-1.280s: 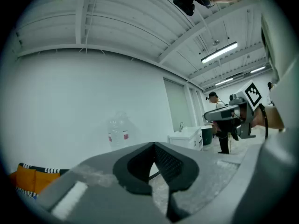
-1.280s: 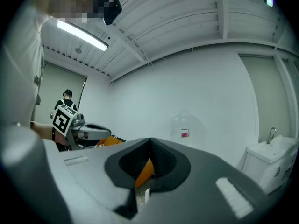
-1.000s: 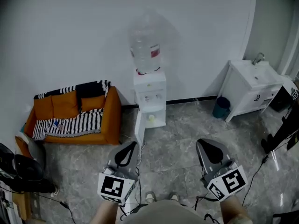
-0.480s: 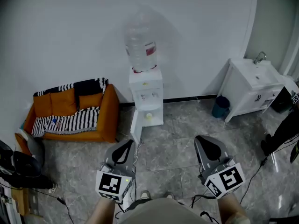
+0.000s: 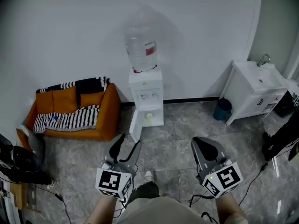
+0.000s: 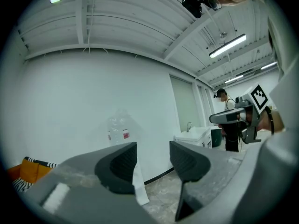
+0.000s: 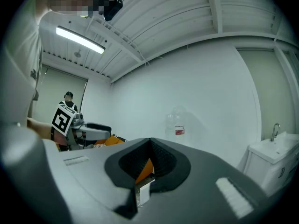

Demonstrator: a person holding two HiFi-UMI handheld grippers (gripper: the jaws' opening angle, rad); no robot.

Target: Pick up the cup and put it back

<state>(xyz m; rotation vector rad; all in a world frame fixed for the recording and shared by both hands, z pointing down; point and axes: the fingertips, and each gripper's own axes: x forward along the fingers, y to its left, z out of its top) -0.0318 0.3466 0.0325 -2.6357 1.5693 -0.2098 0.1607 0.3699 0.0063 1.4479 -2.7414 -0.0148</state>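
low over the grey floor (image 5: 173, 139), both grippers point level toward the water dispenser (image 5: 148, 101). the left gripper (image 5: 130, 140) has just been opening; its jaws stand partly apart with nothing between them, only the far wall showing in the gap. the right gripper (image 5: 200, 142) has its jaws pressed together, empty. a small pale-yellow shape, apparently the cup (image 5: 149, 117), sits in the dispenser's lower compartment, well apart from both.
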